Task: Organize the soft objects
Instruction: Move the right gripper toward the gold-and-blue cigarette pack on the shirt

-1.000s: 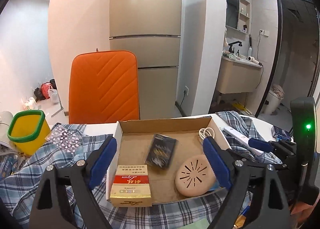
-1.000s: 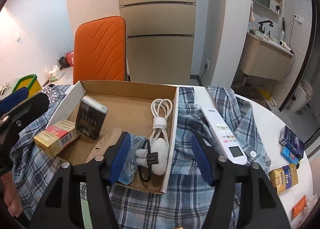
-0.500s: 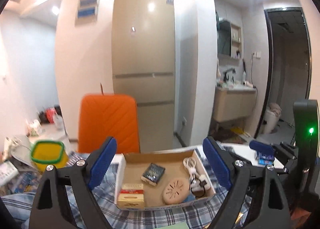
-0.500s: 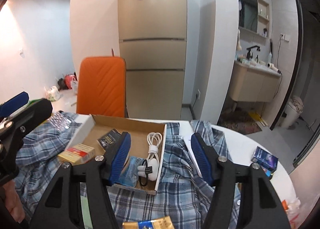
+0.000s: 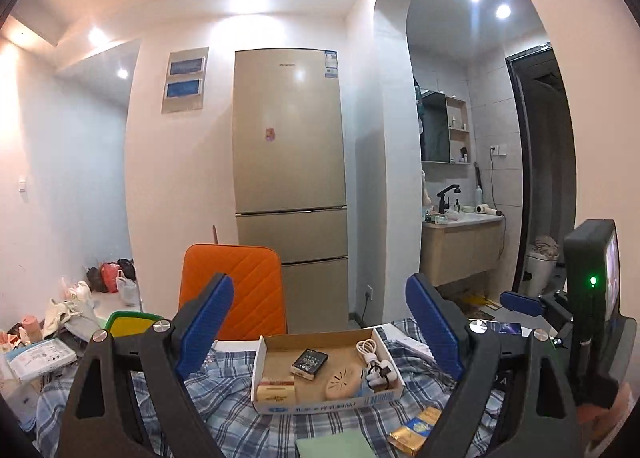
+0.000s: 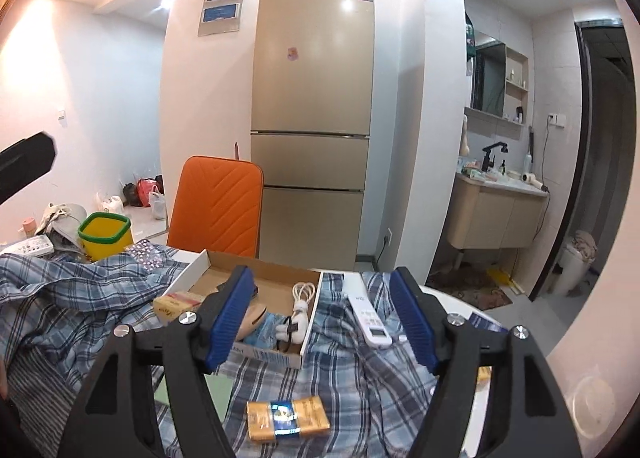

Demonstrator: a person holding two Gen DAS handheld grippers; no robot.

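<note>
Since a second earlier both grippers had pulled up and back from the cardboard box, which had filled the lower part of each view and now sat smaller and farther off, with far more of the room above it. The left gripper stood spread wide with nothing between its blue pads, pointing about level. The right gripper tilted somewhat downward, its jaws opening and likewise empty, touching nothing. The blue plaid shirt, the soft thing to be organized, lay rumpled across the white table beneath and around the box. Inside the box were a dark small packet, a round tan disc, a coiled white cable with its charger and a red-and-gold carton. A white remote control rested on the shirt just beside the box, and a gold-and-blue packet lay on the shirt nearer the camera. Behind the table stood an orange chair, a tall beige refrigerator, and a yellow bin with a green rim; to the right a washbasin cabinet showed.
</note>
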